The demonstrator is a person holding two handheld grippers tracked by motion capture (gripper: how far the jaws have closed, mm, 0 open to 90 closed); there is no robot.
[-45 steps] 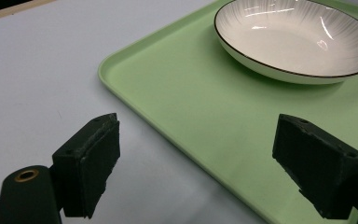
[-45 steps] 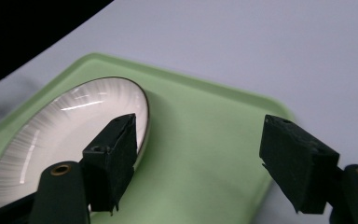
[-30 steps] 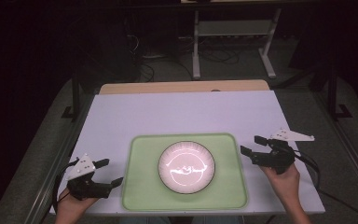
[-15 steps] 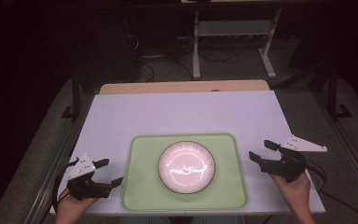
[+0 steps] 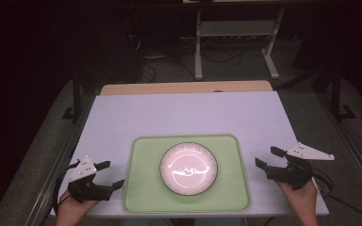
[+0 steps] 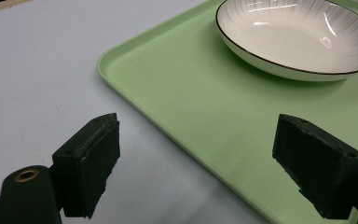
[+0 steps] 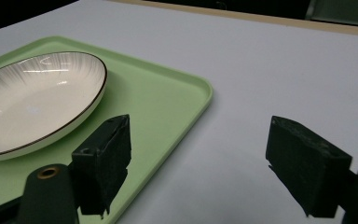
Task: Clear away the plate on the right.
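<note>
No words or labels to read anywhere

One white table (image 5: 179, 113) with a strip of light wood along the far edge. Past it, a dark room with a grey floor, cables and the white legs of a stand (image 5: 235, 42)

One green tray (image 5: 141, 188) near the front edge of the table, in the middle. One white bowl (image 5: 188, 168) with a thin dark rim and fine lines on the inside, sitting in the middle of the tray, bright with glare from above

Two grippers, one in each hand, both resting low by the front corners of the table. Left gripper (image 5: 108, 175) just beside the left side of the tray, jaws wide apart and holding nothing; from its own camera, one black jaw over the white table and the other over the tray's edge, with the bowl farther off. Right gripper (image 5: 269, 157) near the right side of the tray but not touching it, jaws also wide apart and holding nothing; from its own camera, one jaw over the tray's corner and the other over bare table

Two hands at the bottom, left hand (image 5: 70, 212) and right hand (image 5: 301, 197)
</note>
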